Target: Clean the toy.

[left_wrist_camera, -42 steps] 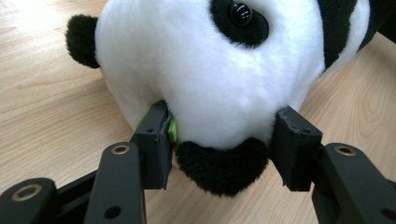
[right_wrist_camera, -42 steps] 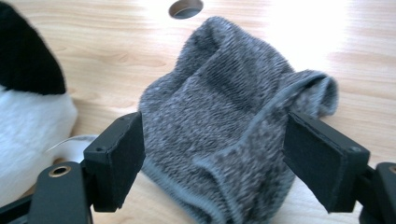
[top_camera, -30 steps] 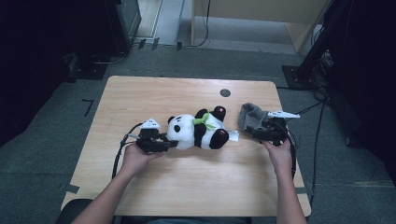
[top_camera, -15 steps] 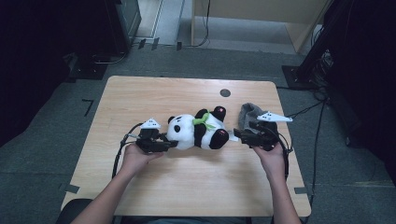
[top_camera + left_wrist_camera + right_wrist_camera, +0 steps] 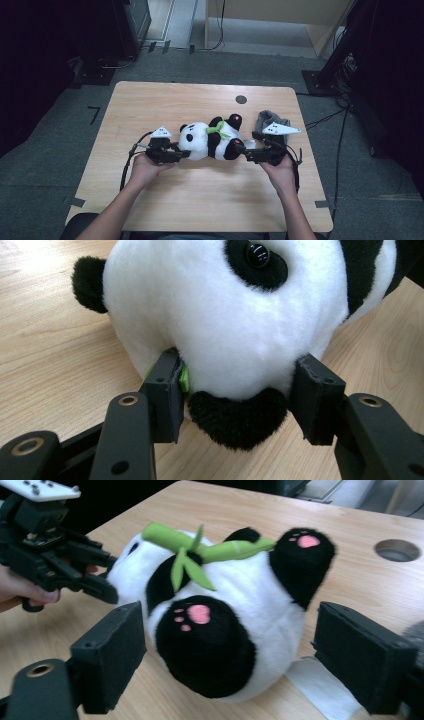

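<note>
A: Where does the plush panda (image 5: 210, 140) lie?
B: At the middle of the table (image 5: 150, 105), the left gripper (image 5: 172, 152) touching its head at nine o'clock, the right gripper (image 5: 247, 154) at its feet at three.
A: And the cloth (image 5: 270, 120)?
B: At two o'clock from the panda, just behind the right gripper; the round hole (image 5: 241, 99) at twelve.

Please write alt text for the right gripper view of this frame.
A black-and-white plush panda lies on a light wooden table, its pink-padded feet toward the camera and a green felt bamboo sprig on its belly, between the open black fingers of the right gripper. Behind it, the left gripper holds its head.
</note>
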The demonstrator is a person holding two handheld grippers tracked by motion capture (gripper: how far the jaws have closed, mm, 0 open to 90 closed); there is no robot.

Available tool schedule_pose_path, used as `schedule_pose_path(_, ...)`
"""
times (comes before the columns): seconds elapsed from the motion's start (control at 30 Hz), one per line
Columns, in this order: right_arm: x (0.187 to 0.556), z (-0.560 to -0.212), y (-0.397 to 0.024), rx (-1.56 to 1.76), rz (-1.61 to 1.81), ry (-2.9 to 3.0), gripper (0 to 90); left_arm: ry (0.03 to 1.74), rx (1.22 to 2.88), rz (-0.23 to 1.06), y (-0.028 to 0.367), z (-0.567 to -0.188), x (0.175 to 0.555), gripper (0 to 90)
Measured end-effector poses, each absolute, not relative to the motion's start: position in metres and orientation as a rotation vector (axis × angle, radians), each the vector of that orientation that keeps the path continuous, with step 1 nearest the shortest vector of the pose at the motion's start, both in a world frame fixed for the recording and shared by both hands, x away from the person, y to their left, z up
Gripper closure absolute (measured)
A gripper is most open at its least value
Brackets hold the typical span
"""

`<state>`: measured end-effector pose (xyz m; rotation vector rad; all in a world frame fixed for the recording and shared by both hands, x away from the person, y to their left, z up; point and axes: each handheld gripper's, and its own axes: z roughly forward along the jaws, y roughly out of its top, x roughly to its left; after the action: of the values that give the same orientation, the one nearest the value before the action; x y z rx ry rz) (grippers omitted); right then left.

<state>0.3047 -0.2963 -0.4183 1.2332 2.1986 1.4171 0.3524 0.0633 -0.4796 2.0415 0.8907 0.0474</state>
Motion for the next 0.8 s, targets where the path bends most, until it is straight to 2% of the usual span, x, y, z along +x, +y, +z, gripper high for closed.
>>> schedule_pose_path(0.33, 0.314, -0.450, -0.270, 1.175, 1.425, 2.315, 0.0, 0.901, 2.028, 0.031, 0.064, -0.480, 0.354, 46.0)
schedule_pose_path(0.57, 0.324, -0.462, -0.260, 1.212, 1.242, 2.263, 2.1, 0.900, 2.026, 0.029, 0.064, -0.479, 0.354, 46.2)
schedule_pose_path(0.8, 0.326, -0.472, -0.251, 1.125, 1.218, 2.296, 2.2, 0.908, 2.017, 0.027, 0.064, -0.480, 0.355, 46.0)
